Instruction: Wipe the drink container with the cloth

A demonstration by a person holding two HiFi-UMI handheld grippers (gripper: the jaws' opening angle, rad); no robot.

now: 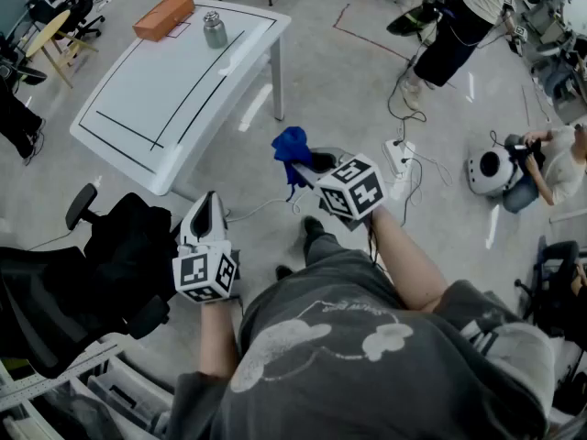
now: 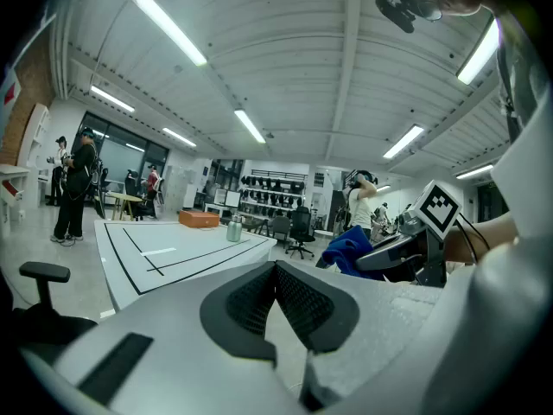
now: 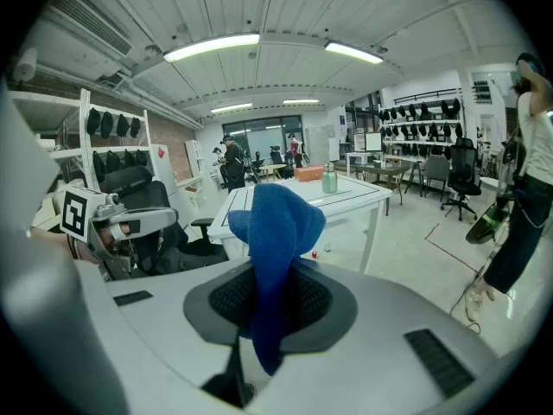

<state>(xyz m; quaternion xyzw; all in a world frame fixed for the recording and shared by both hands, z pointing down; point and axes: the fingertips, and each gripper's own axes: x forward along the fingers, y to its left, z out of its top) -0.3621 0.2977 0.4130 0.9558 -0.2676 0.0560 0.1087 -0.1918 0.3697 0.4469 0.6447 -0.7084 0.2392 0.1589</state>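
Note:
The drink container, a grey-green metal bottle, stands near the far edge of the white table; it also shows small in the left gripper view and the right gripper view. My right gripper is shut on a blue cloth, which sticks up between its jaws and hangs in the air well short of the table. My left gripper is shut with nothing in it, held low beside my body. The cloth is to its right.
An orange box lies on the table's far corner beside the bottle. A black office chair stands to my left. A power strip with cables lies on the floor to the right. A crouching person and a standing person are at right.

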